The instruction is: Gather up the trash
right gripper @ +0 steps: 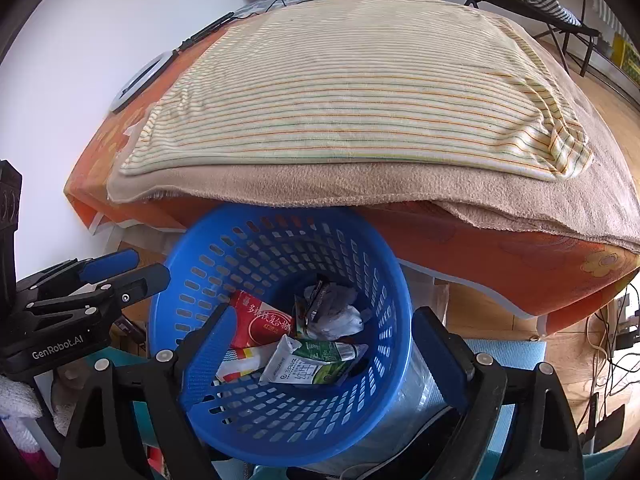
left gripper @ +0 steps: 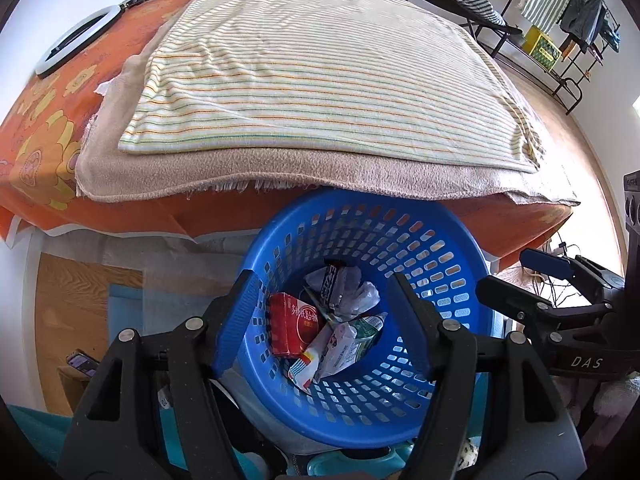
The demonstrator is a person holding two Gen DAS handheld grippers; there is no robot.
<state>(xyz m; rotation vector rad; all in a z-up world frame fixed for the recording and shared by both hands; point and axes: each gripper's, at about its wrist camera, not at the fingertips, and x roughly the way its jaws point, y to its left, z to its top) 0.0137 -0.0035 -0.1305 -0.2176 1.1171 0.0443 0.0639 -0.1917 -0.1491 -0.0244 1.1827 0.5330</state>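
A blue perforated basket (left gripper: 432, 264) stands on the floor below the table's front edge; it also shows in the right wrist view (right gripper: 248, 248). Inside lie a red carton (left gripper: 290, 326) (right gripper: 260, 316), a green-and-white milk carton (left gripper: 352, 342) (right gripper: 316, 360), crumpled white wrappers (left gripper: 352, 292) (right gripper: 340, 312) and a striped packet (left gripper: 304, 366). My left gripper (left gripper: 324, 328) hangs open and empty above the basket. My right gripper (right gripper: 324, 360) is open and empty above it too. Each gripper shows in the other's view, the right (left gripper: 552, 276) and the left (right gripper: 108, 276).
The table (left gripper: 44, 128) has an orange flowered cloth, a beige blanket (left gripper: 240, 176) and a striped towel (left gripper: 320, 72) (right gripper: 352, 92). A ring light (left gripper: 76, 40) lies at its far left. A clothes rack (left gripper: 576, 20) stands at the back right. Cables (right gripper: 608, 344) lie on the floor at the right.
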